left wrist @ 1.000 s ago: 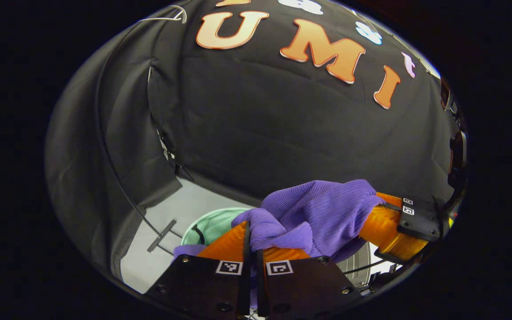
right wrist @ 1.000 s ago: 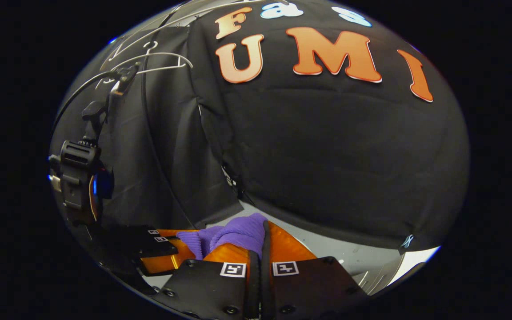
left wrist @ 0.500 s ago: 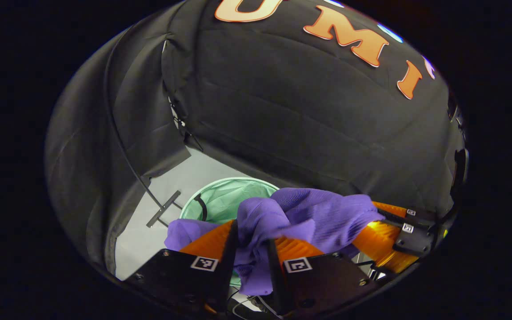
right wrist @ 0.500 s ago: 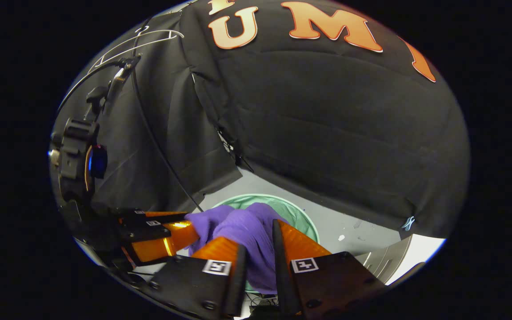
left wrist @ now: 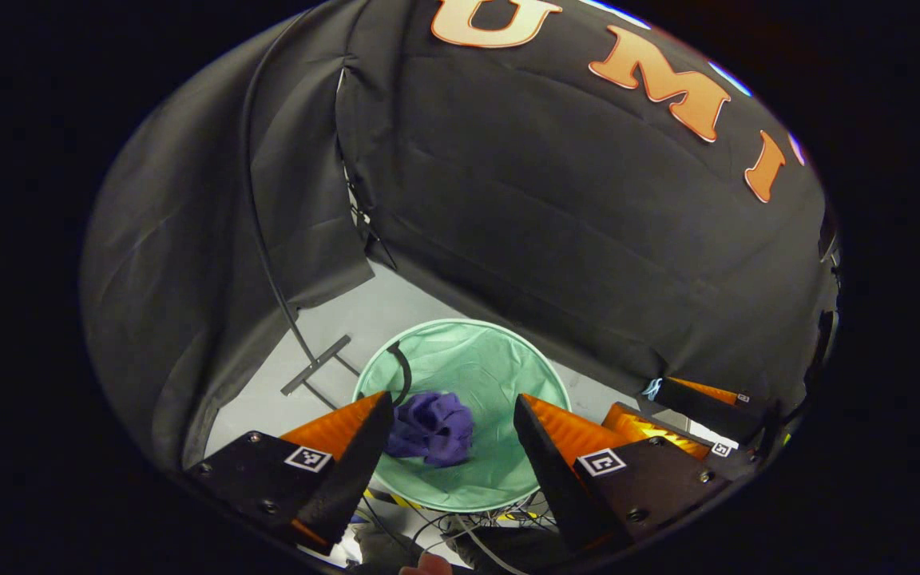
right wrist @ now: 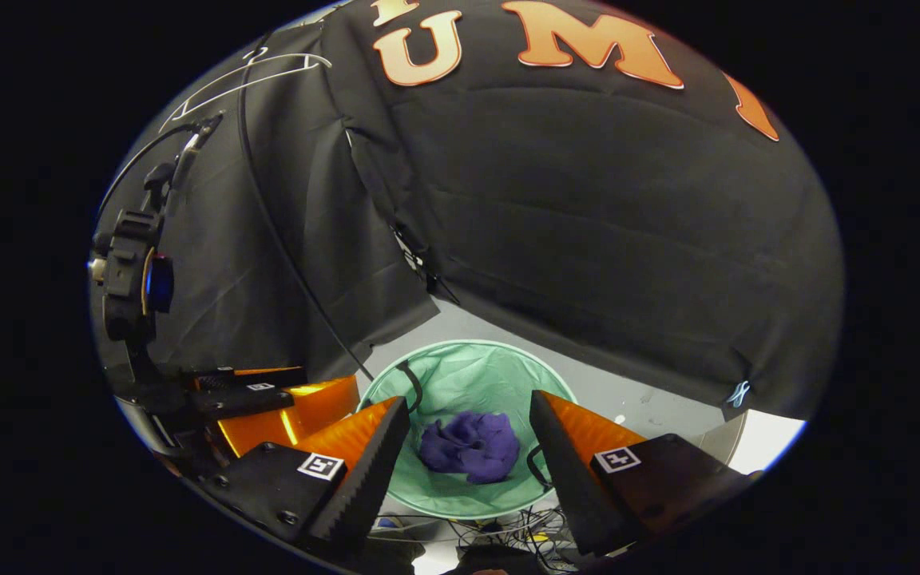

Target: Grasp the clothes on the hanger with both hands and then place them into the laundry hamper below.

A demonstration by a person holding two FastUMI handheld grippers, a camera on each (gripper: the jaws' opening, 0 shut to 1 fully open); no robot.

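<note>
In the left gripper view, a thin black cable [left wrist: 264, 239] runs down the black cloth booth wall [left wrist: 556, 216] to the left of the jaws, ending near a short grey bar [left wrist: 315, 365] lying on the pale grey floor [left wrist: 364, 307] just beyond the left finger. The left gripper [left wrist: 452, 415] has its orange ribbed fingers with black mounting plates spread wide, nothing between them. Through the gap, well below the fingertips, sits the round mint-green fabric laundry hamper [left wrist: 500, 363], and the crumpled purple knitted garment [left wrist: 430, 427] lies on its bottom, closer to the left finger's side of the gap. A black strap handle [left wrist: 402, 369] curls over the hamper's rim just beyond the left fingertip. To the right of the right finger, close beside it, the other gripper's orange fingers and black plates show, also parted.

In the right gripper view, far left of the jaws, the other gripper's black camera mount [right wrist: 131, 275] stands up, with its orange fingers just beside this view's left finger. High above them a thin white wire hanger [right wrist: 248, 72] hangs bare against the cloth. The right gripper [right wrist: 469, 415] is likewise wide open and empty. Between its fingertips, well below, the same hamper [right wrist: 468, 375] shows, with the purple garment [right wrist: 469, 446] bunched near the middle of its bottom. Tangled cables [right wrist: 500, 527] lie beneath the hamper's near rim, between the finger bases.
</note>
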